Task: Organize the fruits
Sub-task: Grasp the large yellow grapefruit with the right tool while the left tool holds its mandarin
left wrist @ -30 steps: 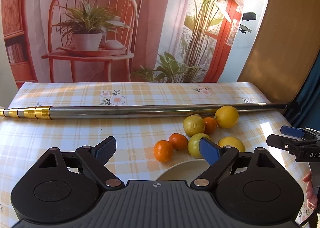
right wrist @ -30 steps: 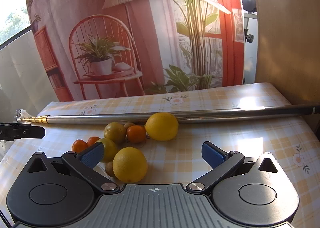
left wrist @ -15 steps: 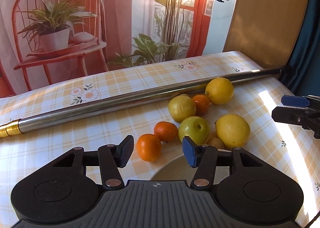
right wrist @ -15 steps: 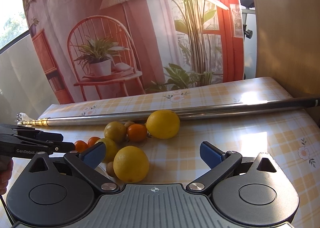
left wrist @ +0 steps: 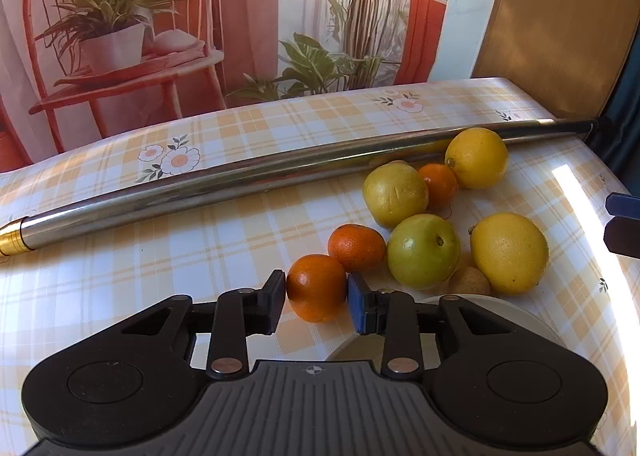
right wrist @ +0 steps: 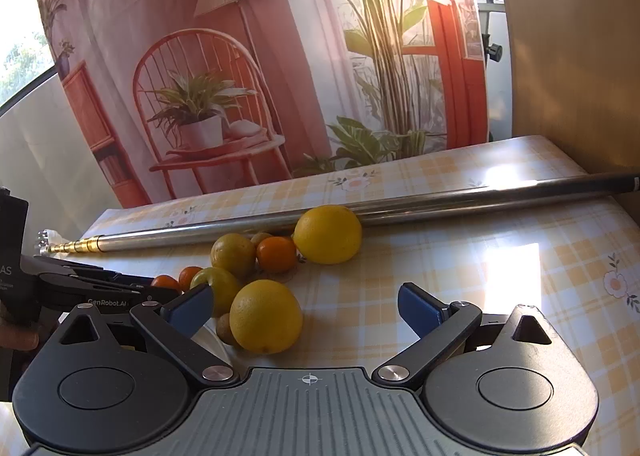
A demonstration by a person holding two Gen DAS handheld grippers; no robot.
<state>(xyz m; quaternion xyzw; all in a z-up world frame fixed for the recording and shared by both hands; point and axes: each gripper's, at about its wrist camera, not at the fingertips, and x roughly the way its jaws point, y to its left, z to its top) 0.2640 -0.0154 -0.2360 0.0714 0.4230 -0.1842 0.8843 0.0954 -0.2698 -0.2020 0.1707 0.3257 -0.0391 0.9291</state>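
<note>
On a checked surface (left wrist: 120, 256), a small orange (left wrist: 316, 287) is gripped by the nearly closed left tongs (left wrist: 316, 302), beside a pale plate (left wrist: 504, 316). The right tongs (right wrist: 306, 306) are spread wide, empty, over a lemon (right wrist: 266, 316). Further fruits are heaped before a metal pole (left wrist: 200, 184).

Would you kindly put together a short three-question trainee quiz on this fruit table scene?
1. True or false: the left gripper has its fingers on either side of a small orange.
2. Multiple choice: the far lemon lies against A) the plate B) the metal pole C) the table edge.
3. Fill in: the right gripper is ____ and holds nothing.

Key: 1 true; 2 B; 3 open.
</note>
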